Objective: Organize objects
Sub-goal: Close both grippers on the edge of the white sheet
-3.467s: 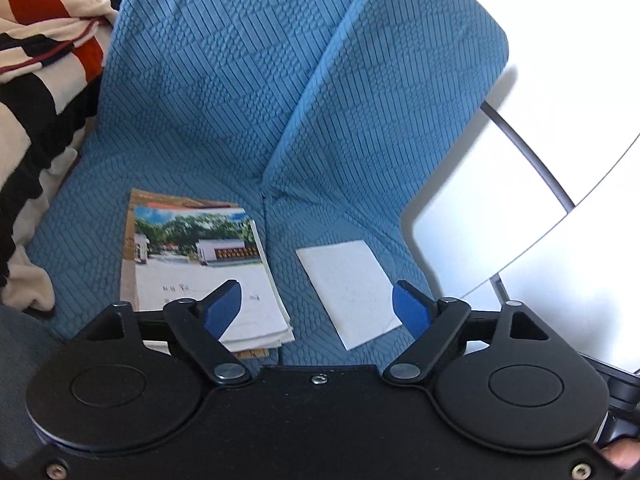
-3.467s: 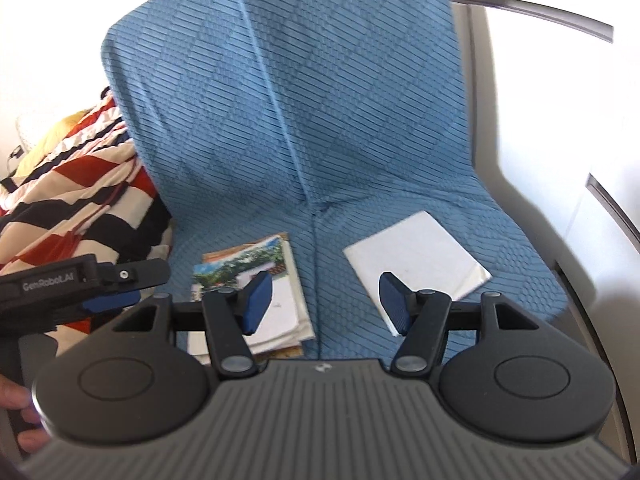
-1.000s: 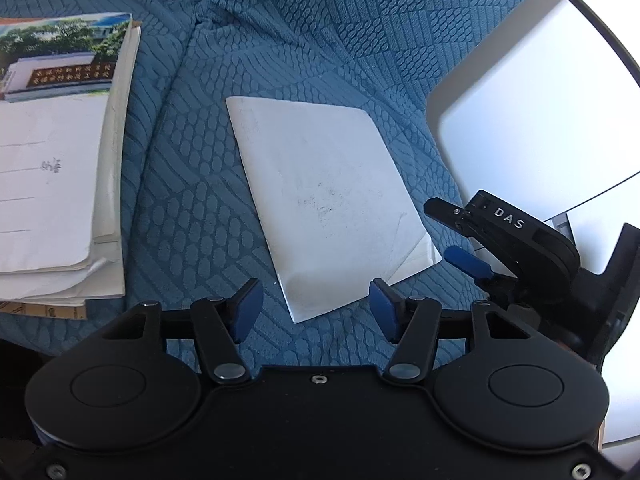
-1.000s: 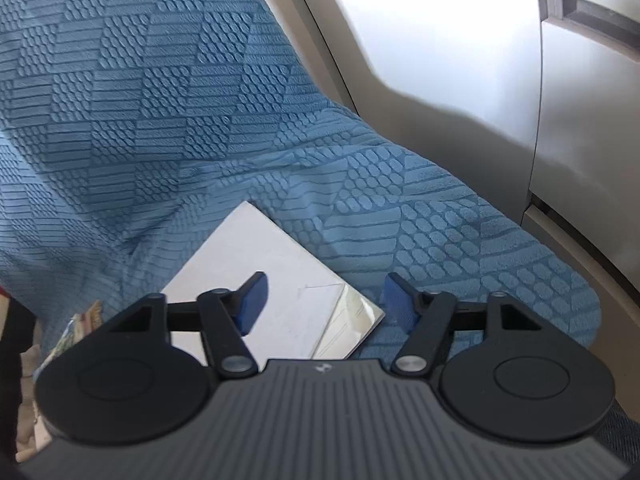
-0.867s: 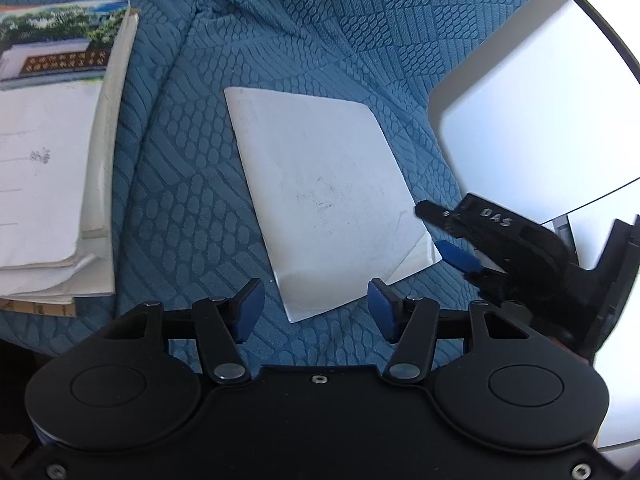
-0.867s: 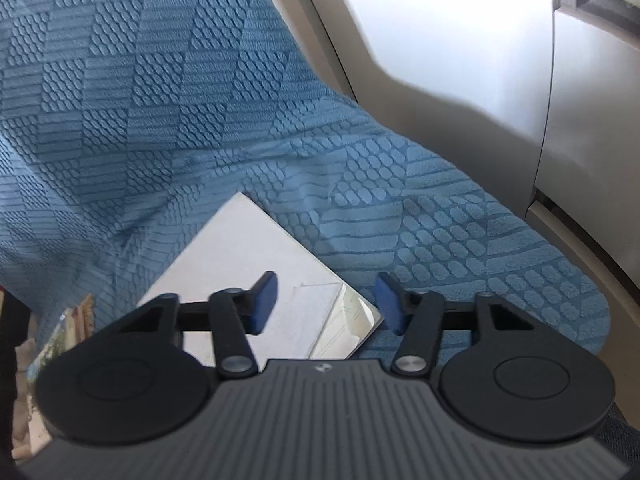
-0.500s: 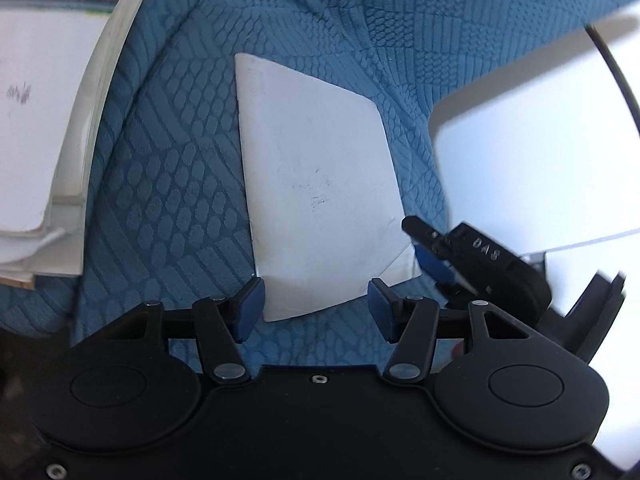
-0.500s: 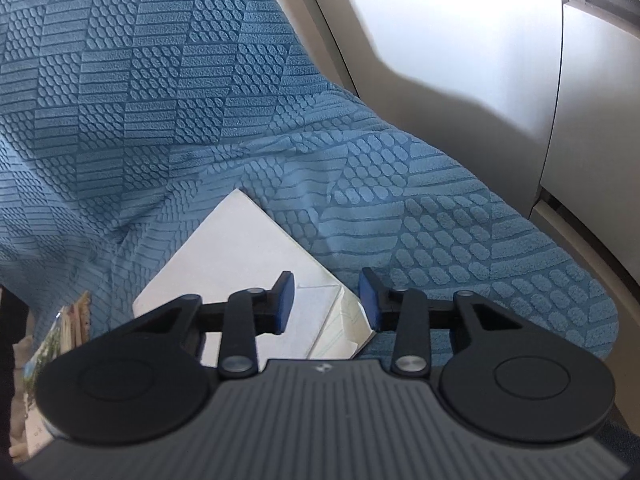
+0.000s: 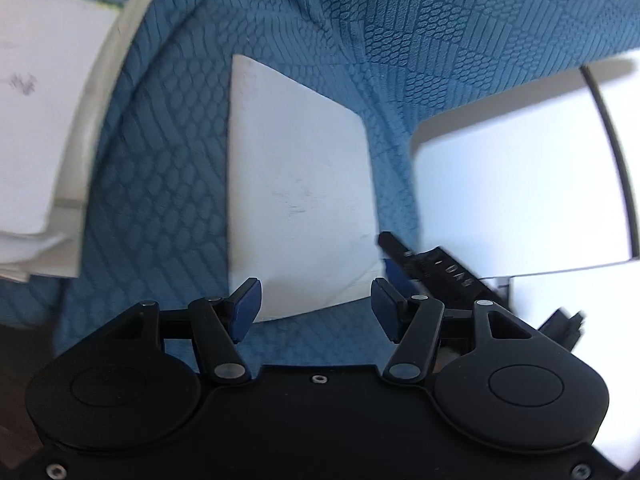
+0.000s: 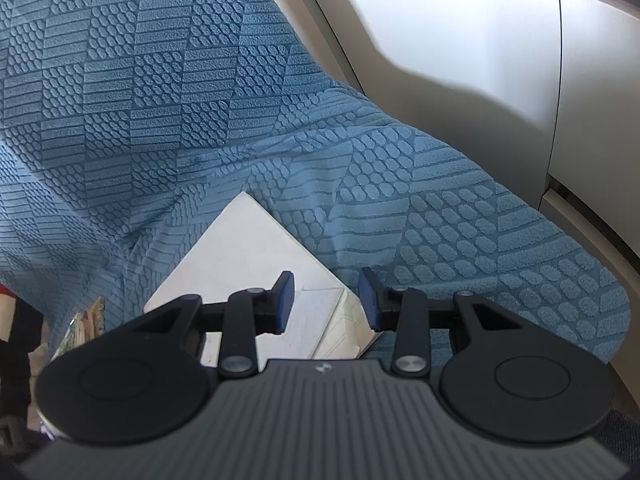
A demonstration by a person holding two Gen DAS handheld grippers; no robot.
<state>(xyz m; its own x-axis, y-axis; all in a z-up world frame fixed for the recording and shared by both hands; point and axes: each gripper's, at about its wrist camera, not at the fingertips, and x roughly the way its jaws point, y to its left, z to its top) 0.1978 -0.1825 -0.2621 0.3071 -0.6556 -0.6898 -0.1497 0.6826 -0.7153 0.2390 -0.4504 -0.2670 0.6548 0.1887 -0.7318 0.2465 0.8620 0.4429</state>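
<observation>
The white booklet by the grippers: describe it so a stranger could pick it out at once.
On the blue textured seat cover lies a plain white booklet, alone on the right half. The paper stack to its left bears writing and a photo cover; this one is blank, with a lifted near corner.

Readable text is nearly nil. Left wrist view: the right gripper (image 9: pixel 394 270), at the booklet's corner, carries white lettering on its black body, motion-blurred, looks like "DAS", not certain. On the paper stack (image 9: pixel 36 128) at left there's a small grey handwritten scribble, illegible, and a brown printed strip along its top edge, blurred with no letters resolvable. The white booklet (image 9: pixel 296 188) has only faint smudges. Right wrist view: nothing legible.
</observation>
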